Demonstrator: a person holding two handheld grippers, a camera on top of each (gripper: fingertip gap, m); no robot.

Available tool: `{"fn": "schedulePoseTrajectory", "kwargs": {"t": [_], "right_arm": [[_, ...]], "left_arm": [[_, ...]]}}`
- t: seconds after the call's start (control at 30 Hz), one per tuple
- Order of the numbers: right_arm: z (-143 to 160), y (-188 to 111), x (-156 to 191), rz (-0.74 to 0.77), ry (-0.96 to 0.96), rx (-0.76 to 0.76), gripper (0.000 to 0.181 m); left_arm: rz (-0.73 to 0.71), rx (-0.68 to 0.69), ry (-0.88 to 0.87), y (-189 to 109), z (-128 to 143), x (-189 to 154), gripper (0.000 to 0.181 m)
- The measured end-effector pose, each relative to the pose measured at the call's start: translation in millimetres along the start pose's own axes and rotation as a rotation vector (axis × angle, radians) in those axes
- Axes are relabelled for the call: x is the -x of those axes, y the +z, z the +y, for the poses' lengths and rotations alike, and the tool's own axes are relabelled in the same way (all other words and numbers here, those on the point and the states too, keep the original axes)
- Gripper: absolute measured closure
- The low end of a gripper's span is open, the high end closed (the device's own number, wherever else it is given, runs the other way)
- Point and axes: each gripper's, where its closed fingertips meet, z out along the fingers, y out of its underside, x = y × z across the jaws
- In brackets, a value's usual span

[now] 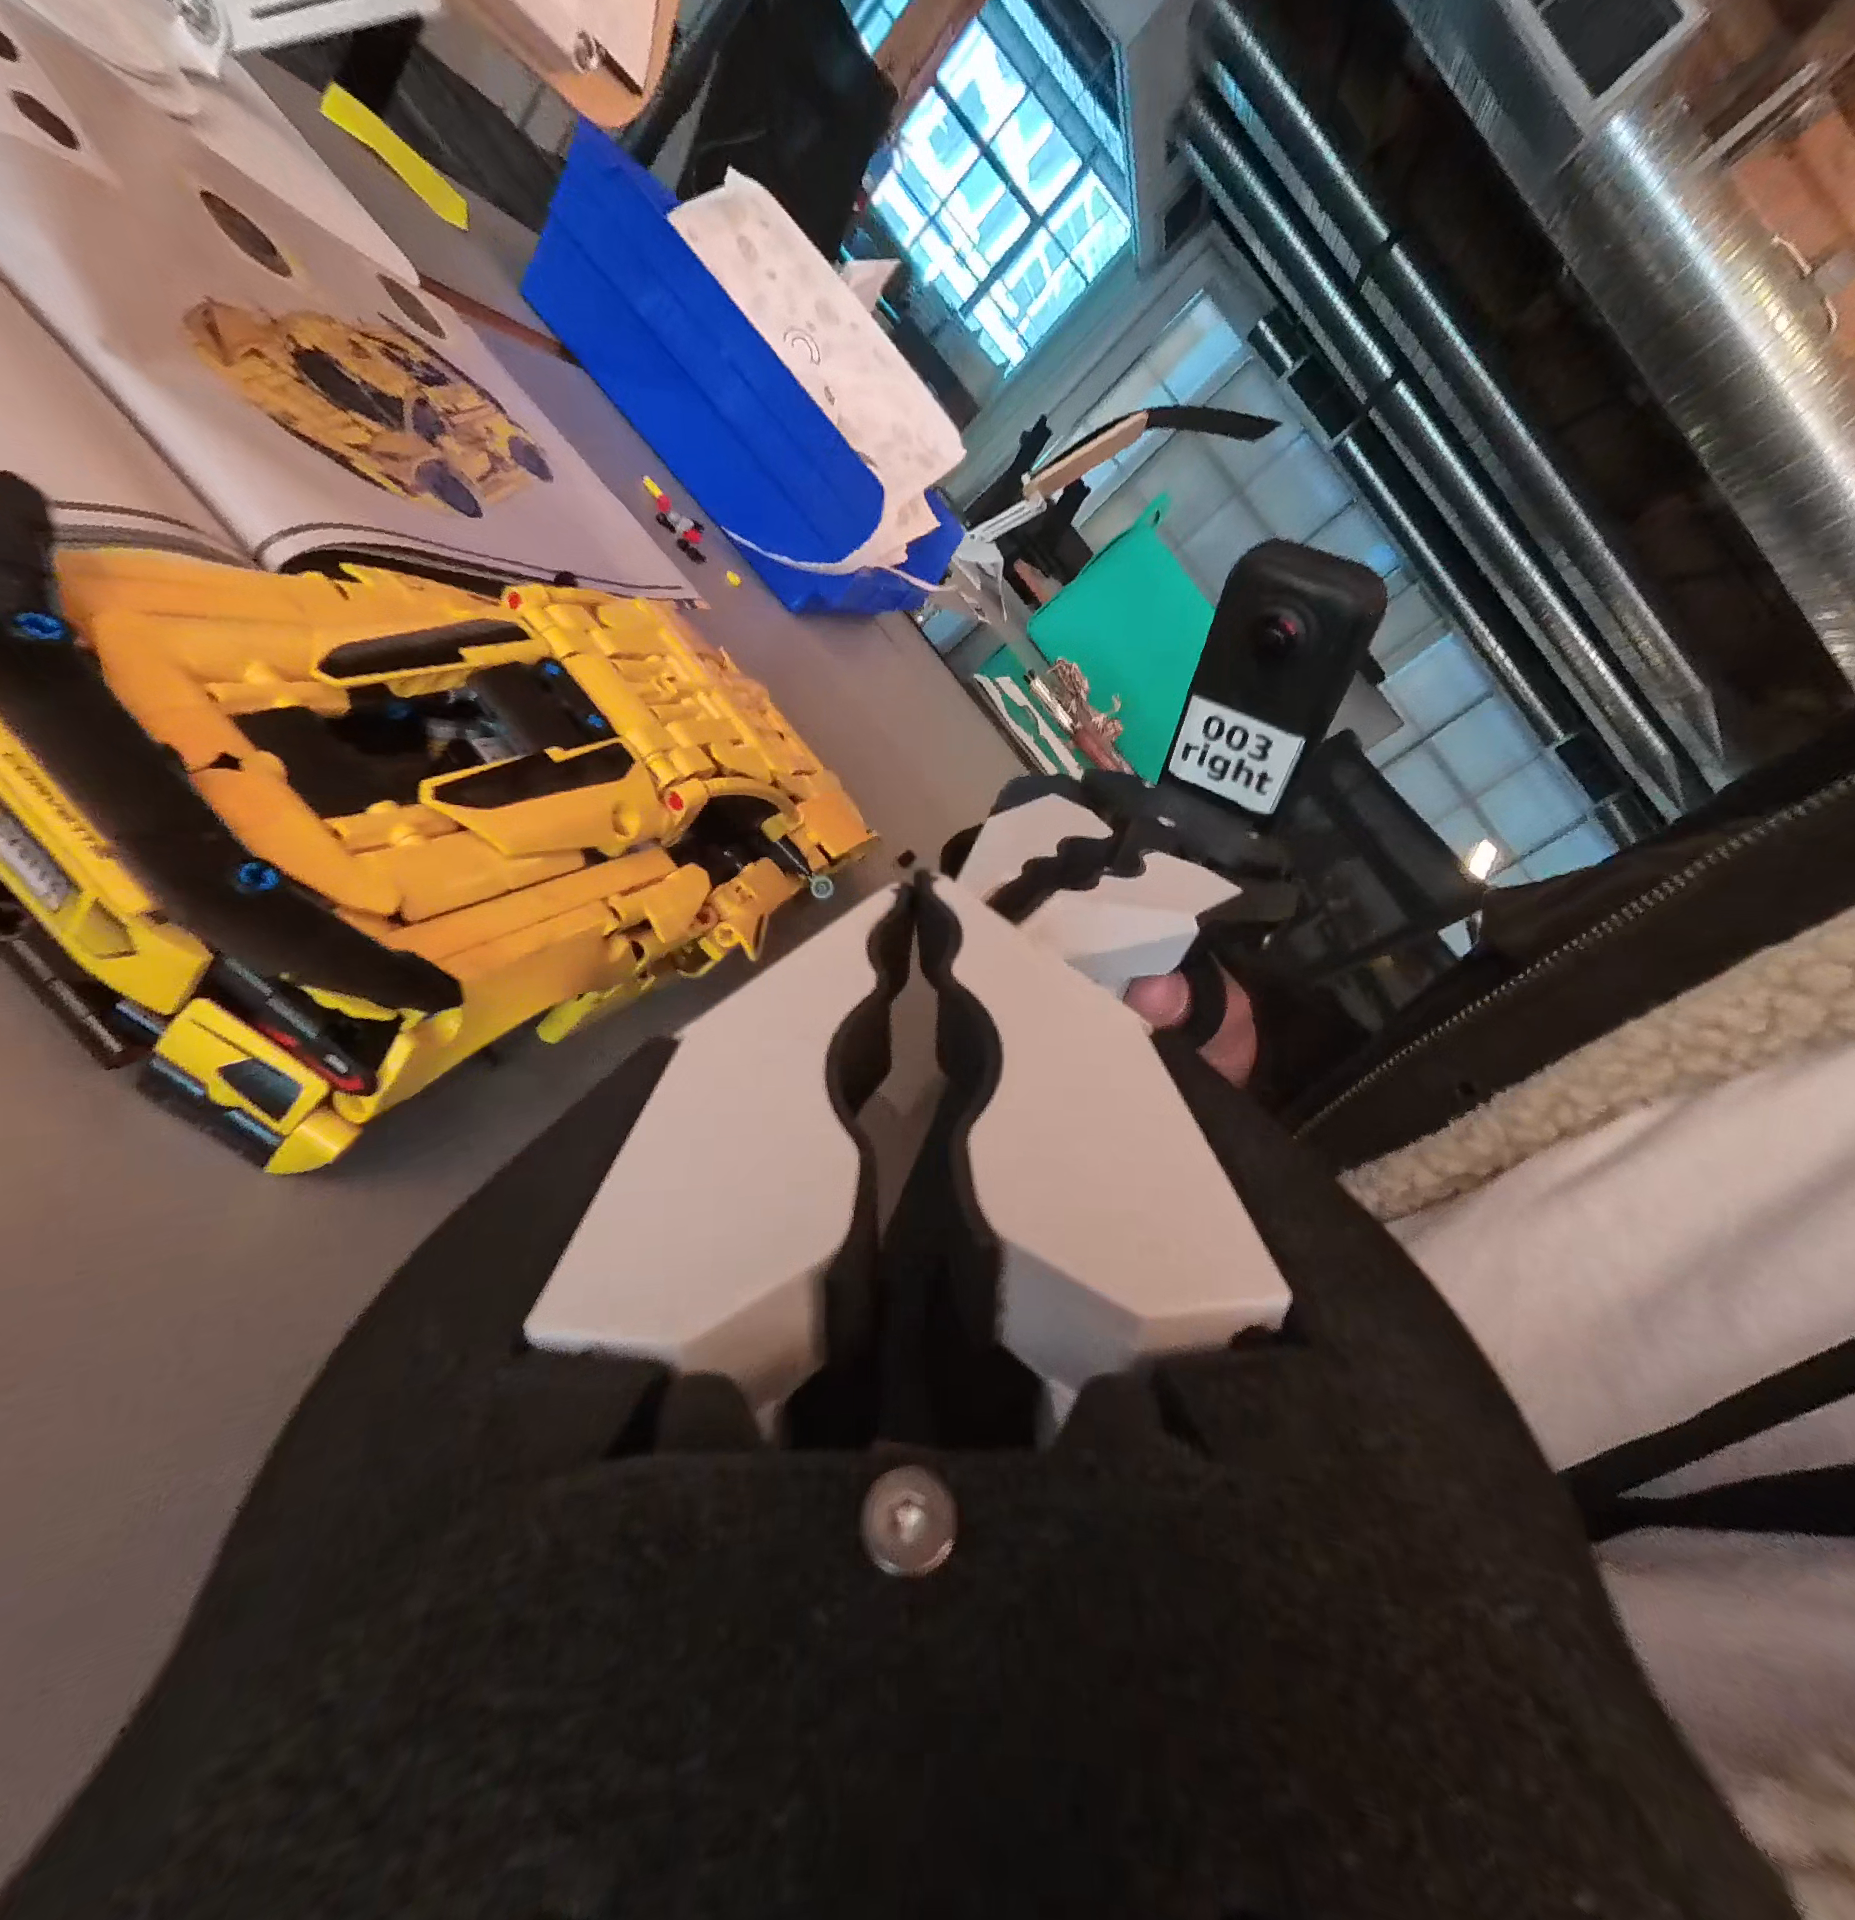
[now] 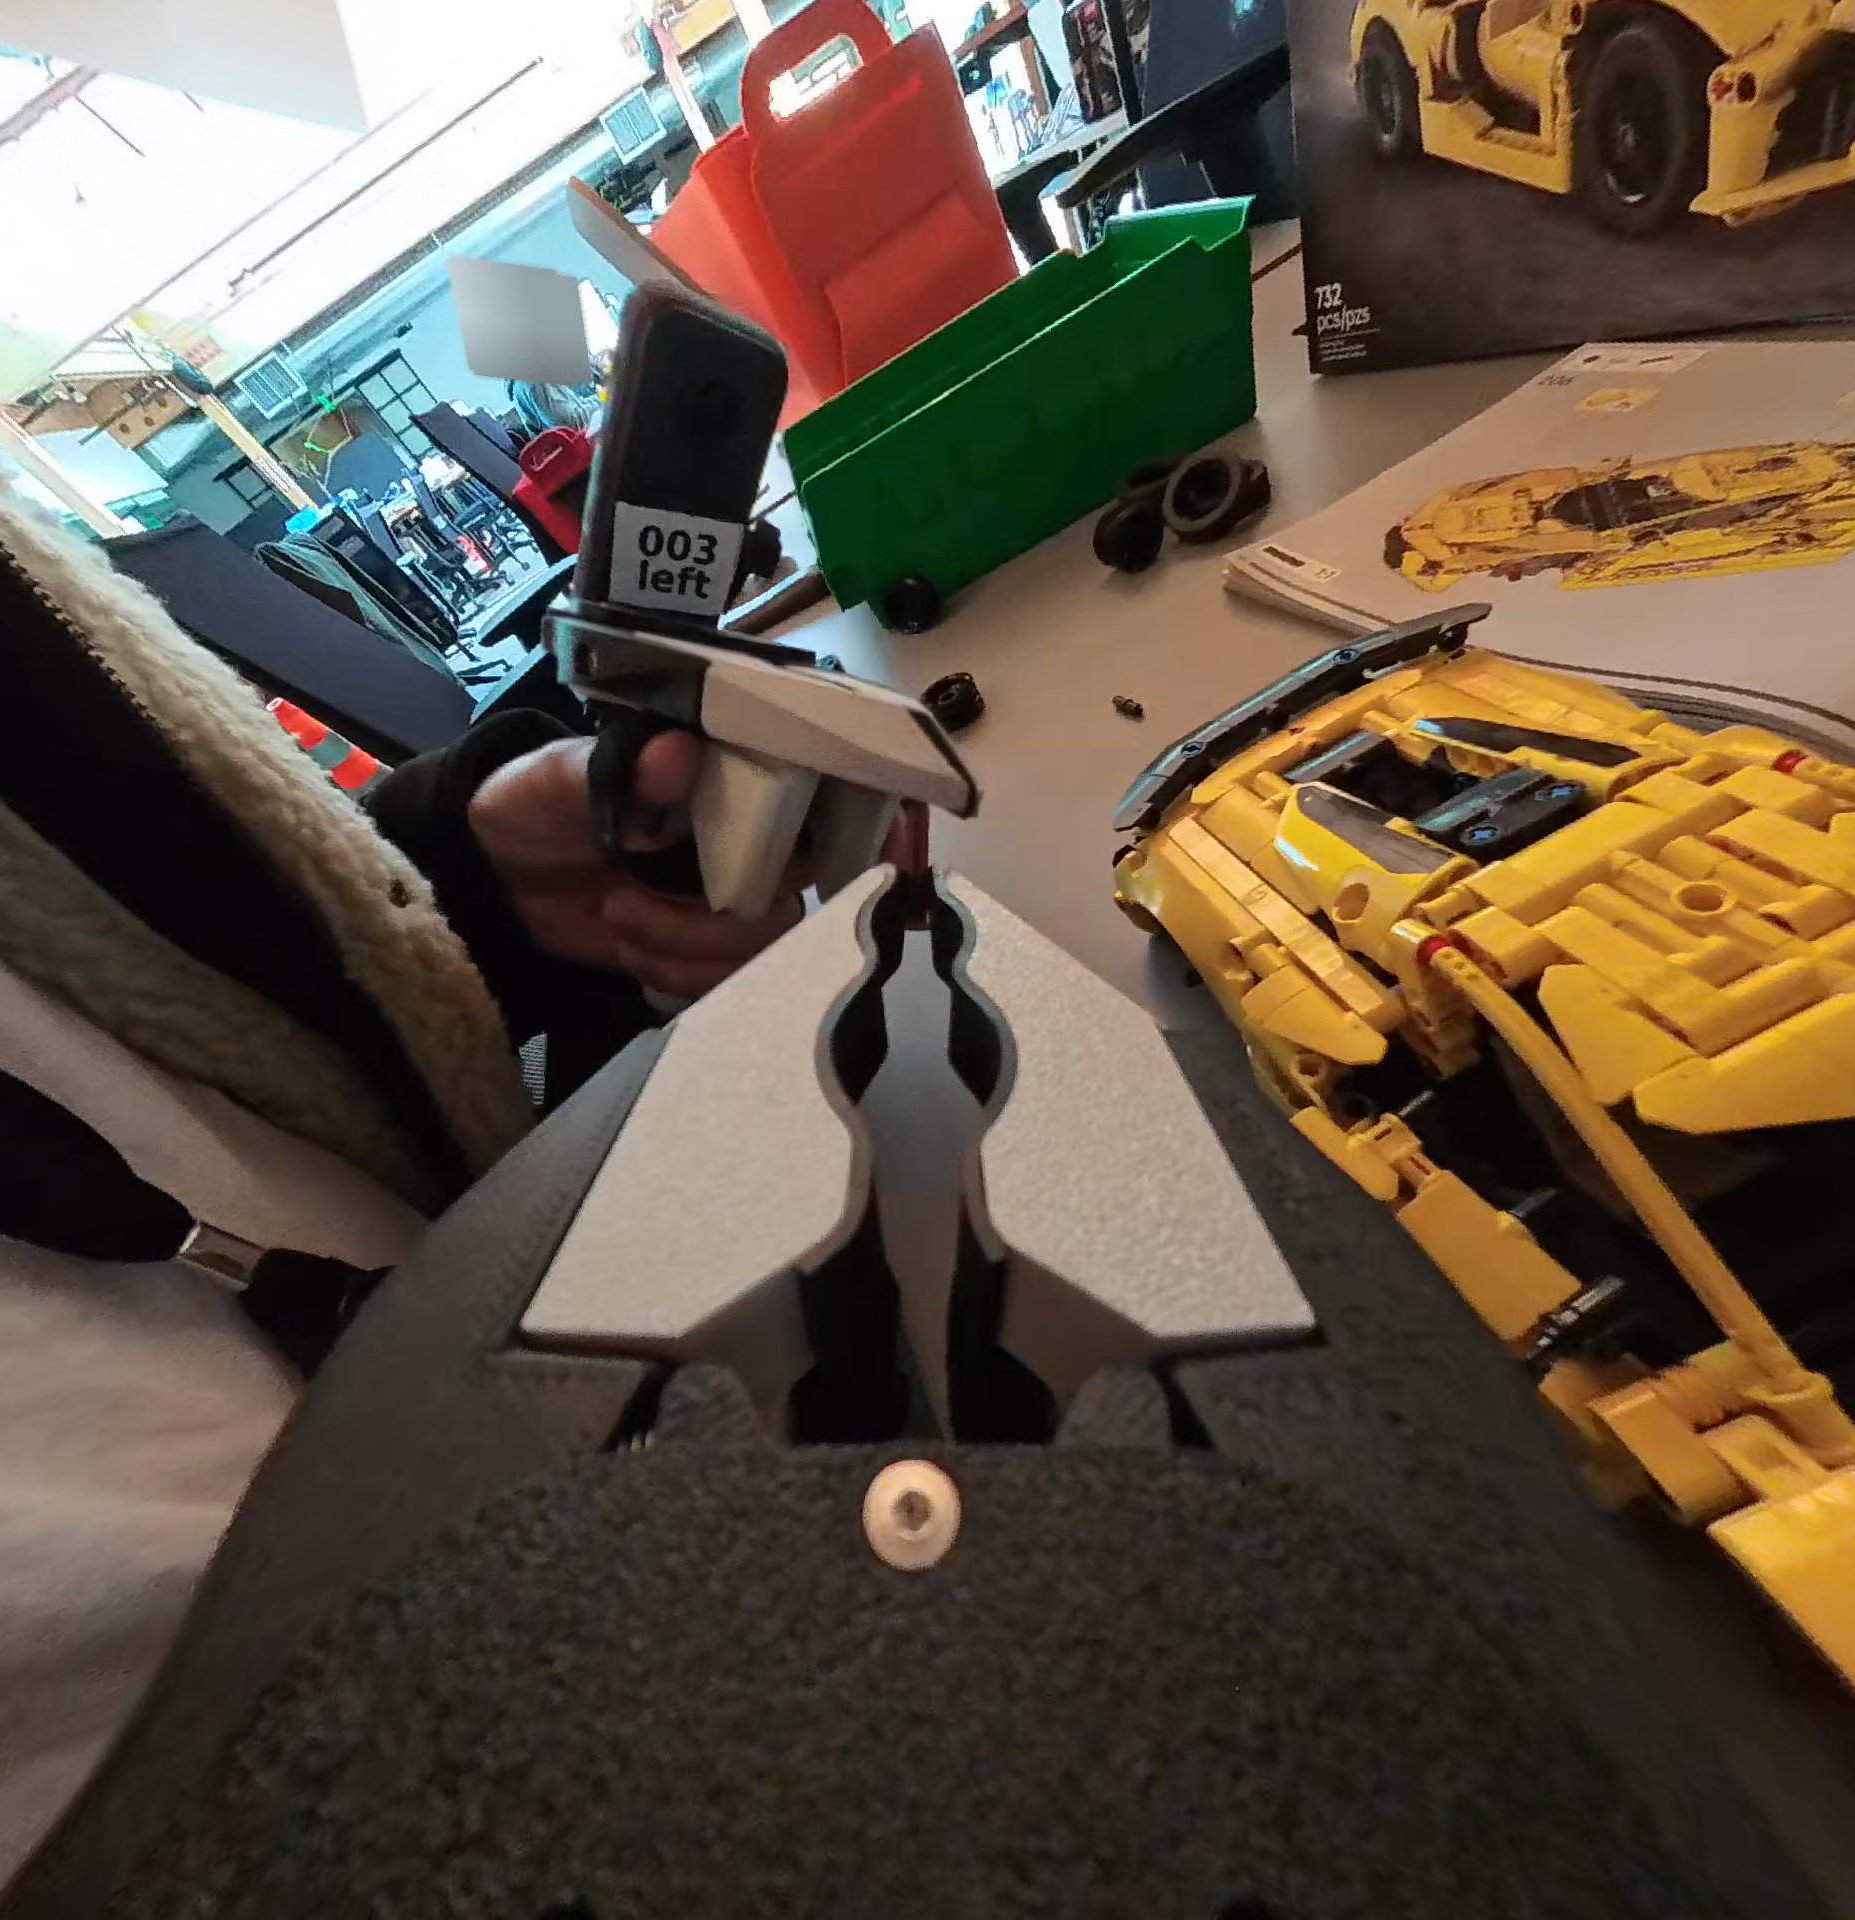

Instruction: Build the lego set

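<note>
Lying on the grey surface (image 1: 123,1299), one yellow car (image 1: 383,810) sits to the left of the left tool (image 1: 921,883) and to the right of the right tool (image 2: 915,896). One open booklet (image 1: 310,416) lies beyond the car, one blue bin (image 1: 694,353) farther along. The left tool's fingers are pinched together on a tiny dark piece (image 1: 907,860) at their tips. The right tool meets it tip to tip, clenched, fingers nearly touching; what it pinches I cannot tell. From the right tool, one green bin (image 2: 1027,457) and about three loose black wheels (image 2: 1183,509) lie ahead, one box (image 2: 1588,177) behind. A hand (image 2: 580,862) grips each handle, the tools angled toward each other.
</note>
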Motion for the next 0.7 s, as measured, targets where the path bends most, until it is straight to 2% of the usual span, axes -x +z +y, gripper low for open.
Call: {"fn": "schedulePoseTrajectory", "kwargs": {"t": [0.17, 0.27, 0.4, 0.53, 0.63, 0.7], "right_arm": [[-8, -9, -5, 0.004, 0.036, -0.072, 0.178], [-2, -5, -2, -0.019, 0.042, -0.037, 0.177], [7, -1, 1, -0.023, 0.023, 0.016, 0.177], [15, -1, -1, -0.043, 0.066, 0.051, 0.178], [8, -5, -2, -0.072, 0.133, -0.015, 0.178], [1, -10, -4, -0.102, 0.191, -0.062, 0.178]], "left_arm": [[-0.028, -0.022, 0.009, -1, -3, 3, 0.181], [-0.003, 0.003, 0.014, 8, 3, -4, 0.181], [-0.021, 0.066, 0.104, 17, 13, -8, 0.181], [-0.107, 0.147, 0.299, 19, 21, -5, 0.181], [-0.135, 0.150, 0.356, 8, 14, 3, 0.181], [-0.112, 0.137, 0.387, 0, 11, 4, 0.167]]}}
